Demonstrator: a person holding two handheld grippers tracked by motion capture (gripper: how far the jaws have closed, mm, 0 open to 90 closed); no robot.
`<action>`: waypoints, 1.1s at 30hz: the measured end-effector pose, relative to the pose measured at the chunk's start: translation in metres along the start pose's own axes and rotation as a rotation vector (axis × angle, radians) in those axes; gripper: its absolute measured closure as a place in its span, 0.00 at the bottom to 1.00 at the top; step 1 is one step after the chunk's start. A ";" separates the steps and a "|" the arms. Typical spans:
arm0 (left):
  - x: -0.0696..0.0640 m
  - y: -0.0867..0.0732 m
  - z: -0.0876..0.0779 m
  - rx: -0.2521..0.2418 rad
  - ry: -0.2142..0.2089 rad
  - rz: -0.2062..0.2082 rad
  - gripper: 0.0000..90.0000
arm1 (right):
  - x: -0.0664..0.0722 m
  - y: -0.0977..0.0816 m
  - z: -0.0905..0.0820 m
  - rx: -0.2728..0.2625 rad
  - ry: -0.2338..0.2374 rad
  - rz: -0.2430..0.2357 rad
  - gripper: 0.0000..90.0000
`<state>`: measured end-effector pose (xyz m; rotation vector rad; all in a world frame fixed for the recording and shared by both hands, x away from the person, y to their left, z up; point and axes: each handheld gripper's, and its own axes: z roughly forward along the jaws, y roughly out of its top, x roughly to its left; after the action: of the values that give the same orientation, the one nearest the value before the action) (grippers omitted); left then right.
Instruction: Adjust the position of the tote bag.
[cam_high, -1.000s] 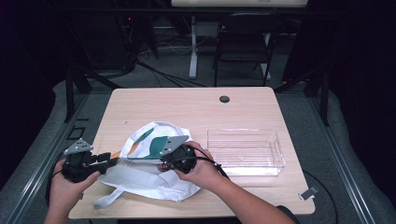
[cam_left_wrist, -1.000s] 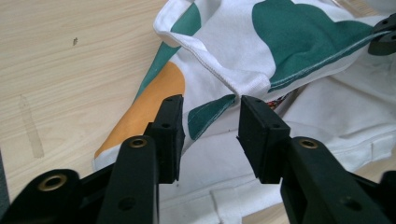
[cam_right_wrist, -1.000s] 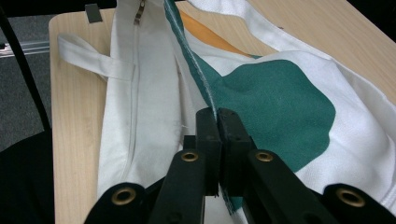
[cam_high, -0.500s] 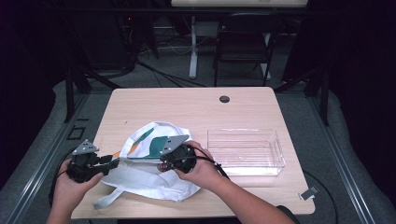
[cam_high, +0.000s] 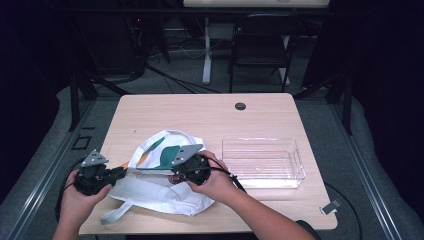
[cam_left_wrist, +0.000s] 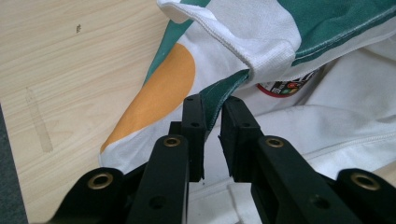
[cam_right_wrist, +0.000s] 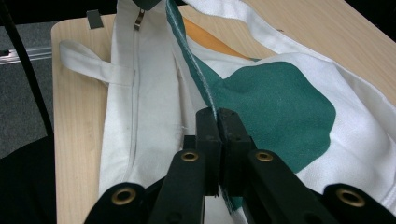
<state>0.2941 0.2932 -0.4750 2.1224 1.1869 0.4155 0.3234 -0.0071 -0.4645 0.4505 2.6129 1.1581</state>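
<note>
Cotton bag (cam_high: 165, 192): soft, light, floppy, grab hem | right gripper (cam_right_wrist: 217, 116) fingers clamped on rim, counter's 6 o'clock | left gripper (cam_left_wrist: 212, 109) fingers just closing around green edge, gap showing

White tote bag (cam_high: 165, 192) with green and orange patches lies crumpled on table.

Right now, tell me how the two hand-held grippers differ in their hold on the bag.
The right hand-held gripper is clamped shut on the bag's rim; the left hand-held gripper has just been closing, a gap left around the green edge between its jaws. The right works mid-bag, the left at its left side. Both address the same rim.
</note>
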 end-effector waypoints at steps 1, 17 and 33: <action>0.000 0.000 0.000 0.000 0.000 0.000 0.91 | 0.000 0.000 0.000 0.000 0.000 0.000 0.98; 0.000 0.008 -0.006 -0.049 0.004 -0.029 0.98 | -0.004 0.006 -0.004 -0.019 -0.012 -0.002 0.98; -0.001 0.016 -0.008 -0.080 -0.001 -0.046 0.98 | -0.017 0.014 -0.009 -0.034 -0.044 -0.006 0.98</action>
<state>0.2997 0.2898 -0.4583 2.0230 1.1966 0.4347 0.3387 -0.0110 -0.4461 0.4552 2.5517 1.1748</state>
